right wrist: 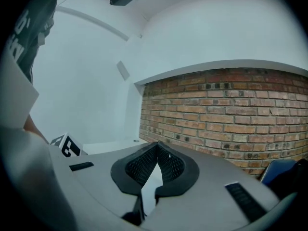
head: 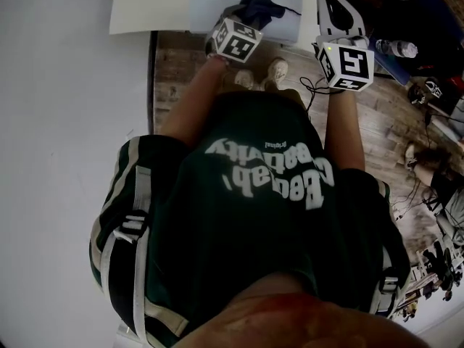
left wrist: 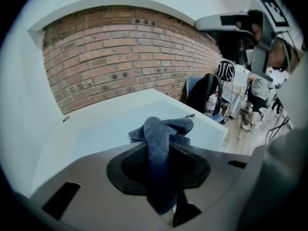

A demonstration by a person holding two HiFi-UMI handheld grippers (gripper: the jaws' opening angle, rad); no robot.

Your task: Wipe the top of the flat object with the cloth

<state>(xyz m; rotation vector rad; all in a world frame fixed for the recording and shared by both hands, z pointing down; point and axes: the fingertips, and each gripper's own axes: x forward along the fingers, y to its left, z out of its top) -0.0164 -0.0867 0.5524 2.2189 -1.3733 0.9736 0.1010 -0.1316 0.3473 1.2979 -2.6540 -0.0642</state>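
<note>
Left gripper view: the left gripper (left wrist: 162,150) is clamped on a dark blue cloth (left wrist: 163,129). Its jaws are pressed against the fabric from both sides. One fold of the cloth runs down through the gap between the jaws, and the rest bunches up past the jaw tips. The bunched end sits over the flat object (left wrist: 103,129), a pale blue panel lying on the white worktop (left wrist: 50,143). Contact between cloth and panel cannot be confirmed.

Right gripper view: the right gripper (right wrist: 156,148) has its jaws brought together. The ribbed pads (right wrist: 139,166) meet at the tips with nothing between them. A brick wall (right wrist: 231,109) fills the background.

Head view: the right gripper is held well apart from the cloth, off the worktop's right edge and above the wooden floor (head: 384,114).
</note>
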